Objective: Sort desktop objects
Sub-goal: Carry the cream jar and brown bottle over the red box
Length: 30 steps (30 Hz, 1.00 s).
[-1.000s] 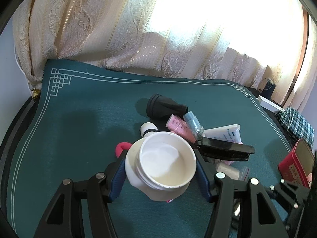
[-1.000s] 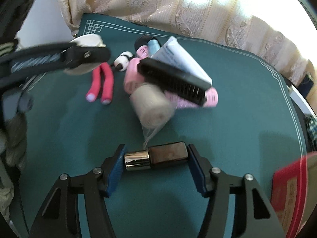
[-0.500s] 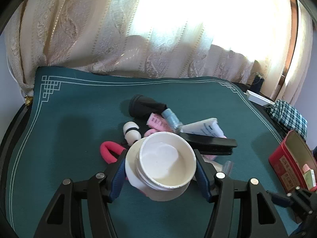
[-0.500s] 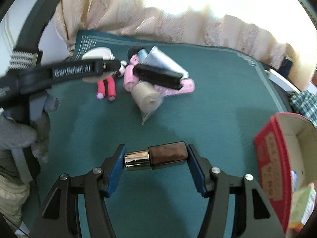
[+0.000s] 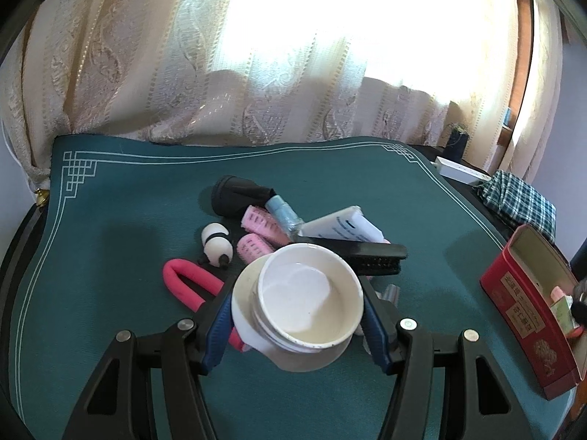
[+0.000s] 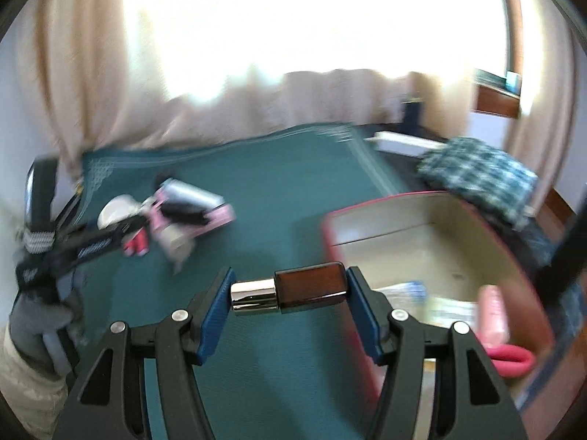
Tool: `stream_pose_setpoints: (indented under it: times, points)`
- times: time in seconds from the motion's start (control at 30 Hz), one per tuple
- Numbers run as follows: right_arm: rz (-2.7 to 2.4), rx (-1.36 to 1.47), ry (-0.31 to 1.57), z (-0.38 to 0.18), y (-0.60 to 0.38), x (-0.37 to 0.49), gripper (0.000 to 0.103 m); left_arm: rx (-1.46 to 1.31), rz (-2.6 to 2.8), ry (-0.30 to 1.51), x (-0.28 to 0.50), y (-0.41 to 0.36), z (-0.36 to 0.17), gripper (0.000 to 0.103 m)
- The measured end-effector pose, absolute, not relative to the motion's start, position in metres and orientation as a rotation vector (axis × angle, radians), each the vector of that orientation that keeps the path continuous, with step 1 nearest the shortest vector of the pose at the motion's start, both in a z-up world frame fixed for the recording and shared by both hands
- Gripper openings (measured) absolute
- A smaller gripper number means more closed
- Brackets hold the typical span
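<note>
Gripping a white jar (image 5: 306, 302), rigid and light-looking, by its body above the green mat (image 5: 110, 227), the left gripper (image 5: 293, 324) stays clamped, while the right gripper (image 6: 290, 289) pinches endwise a slick, hard brown-and-chrome tube (image 6: 290, 289) beside the red box (image 6: 433, 242); box lettering unreadable.

Supporting surface: a table covered by a green mat (image 5: 121, 198) with a white line border (fretwork at the corners). On the mat lies one cluster: black cylinder (image 5: 234, 196), pink hair rollers (image 5: 262, 220), white tube (image 5: 345, 225), black brush (image 5: 370, 255), bent pink foam curler (image 5: 183, 280). An open red box (image 5: 521, 311) rests at the right edge; a checked cloth (image 5: 517, 198) lies beyond it.
</note>
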State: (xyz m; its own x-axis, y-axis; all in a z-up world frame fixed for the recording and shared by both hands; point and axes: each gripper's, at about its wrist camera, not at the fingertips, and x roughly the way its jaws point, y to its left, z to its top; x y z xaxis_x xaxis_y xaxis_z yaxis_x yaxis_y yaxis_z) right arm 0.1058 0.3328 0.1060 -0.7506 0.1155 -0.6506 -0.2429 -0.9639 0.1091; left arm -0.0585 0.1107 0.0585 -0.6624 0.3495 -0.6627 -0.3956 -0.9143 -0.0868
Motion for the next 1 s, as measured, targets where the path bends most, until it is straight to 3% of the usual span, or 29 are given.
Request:
stream_pose_setpoints:
  times: [0.5,1.0]
  points:
    - [2.493,-0.872,0.473,0.111,0.427,0.133,0.065,-0.978,2.513,0.109,-0.05,0.117,0.06,0.063]
    - [2.47,-0.881,0.489,0.102,0.434,0.135,0.066,-0.977,2.513,0.121,-0.05,0.118,0.057,0.063]
